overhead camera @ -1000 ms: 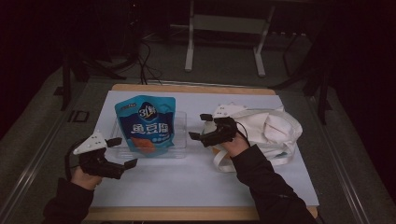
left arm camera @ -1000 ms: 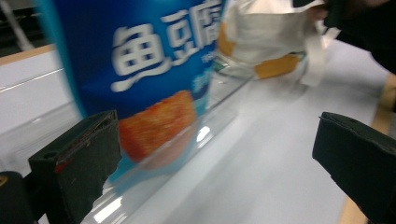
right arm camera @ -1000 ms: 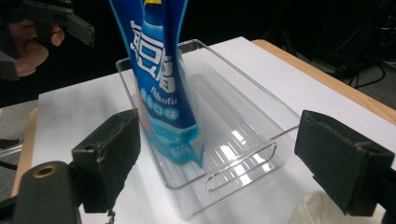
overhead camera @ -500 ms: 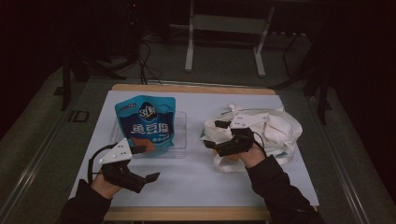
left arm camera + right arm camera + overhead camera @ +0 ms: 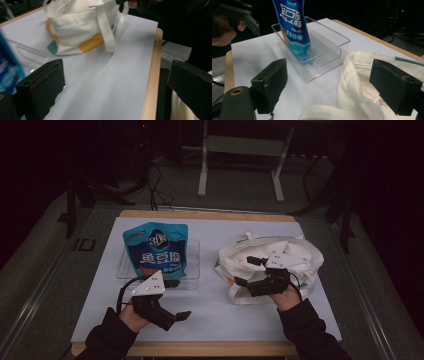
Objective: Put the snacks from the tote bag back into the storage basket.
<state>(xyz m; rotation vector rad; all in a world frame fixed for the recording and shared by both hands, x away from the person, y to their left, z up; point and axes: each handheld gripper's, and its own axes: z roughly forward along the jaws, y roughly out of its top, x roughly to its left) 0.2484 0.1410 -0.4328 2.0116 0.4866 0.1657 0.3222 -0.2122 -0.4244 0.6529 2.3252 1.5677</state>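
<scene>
Clearly the work in hand is between the blue snack pouch [image 5: 156,251] and the white cloth bag [image 5: 272,265], and both pairs of tongs seem set up for it. The pouch stands upright in a clear plastic tray [image 5: 192,265] on the left half of the white sheet [image 5: 220,320], leaning a little against the tray's wall, which looks handy for taking it by the top edge. The bag lies slumped on the right half of the sheet, well apart from the tray, its straps trailing toward the near edge.

Over the bag's near side, the right gripper [image 5: 249,270] has its jaws wide apart; in the right gripper view the bag's rim [image 5: 352,82] sits between them, yet neither jaw presses on it, so it grips nothing. I'd guess it is there to catch the rim and hold the mouth up, since the limp cloth would otherwise fall closed.

Just in front of the tray, the left gripper [image 5: 176,299] hangs low over the bare sheet, jaws spread wide and empty, pointing across toward the bag. From there it is near the pouch, which I take to be its target
</scene>
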